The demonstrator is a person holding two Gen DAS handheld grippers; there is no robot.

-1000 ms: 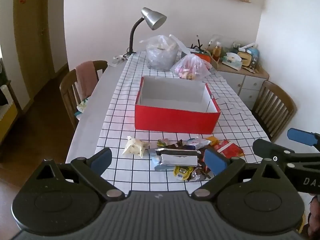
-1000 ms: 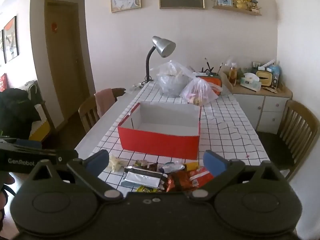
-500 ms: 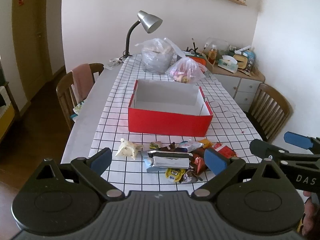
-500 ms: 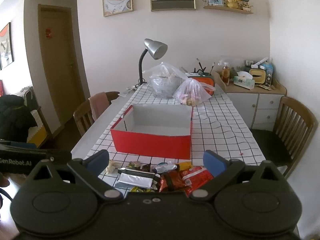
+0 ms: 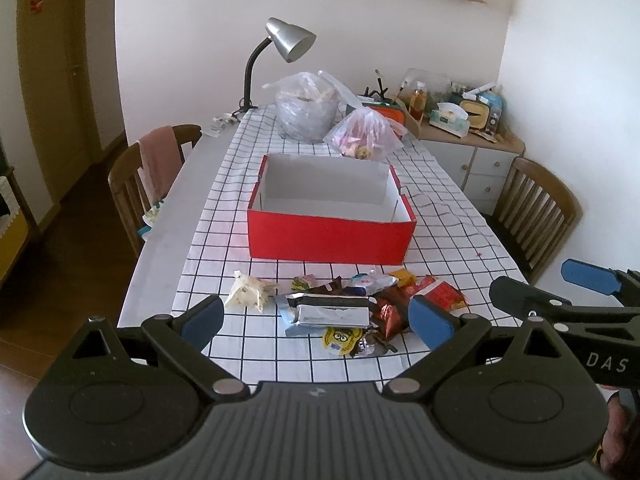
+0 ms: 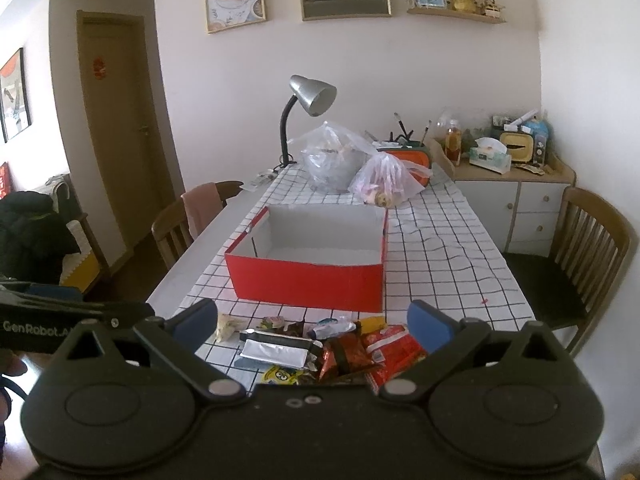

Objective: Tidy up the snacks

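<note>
An empty red box [image 5: 330, 236] with a white inside stands mid-table on the checked cloth; it also shows in the right wrist view [image 6: 308, 280]. A pile of snack packets [image 5: 344, 308] lies in front of it, with a silver packet [image 5: 332, 316], a yellow one [image 5: 342, 338] and a red one [image 5: 438, 292]. The pile also shows in the right wrist view [image 6: 324, 350]. My left gripper [image 5: 316, 318] is open and empty above the pile's near side. My right gripper [image 6: 310, 326] is open and empty, also just short of the pile.
Two tied plastic bags [image 5: 308, 112] [image 5: 366, 136] and a desk lamp [image 5: 284, 40] stand at the table's far end. Wooden chairs [image 5: 148, 168] [image 5: 532, 208] flank the table. A sideboard [image 5: 472, 152] with clutter stands at the back right.
Both grippers have drawn back and risen a little, so the box and snack pile sit slightly farther off. Nothing on the table has moved.
</note>
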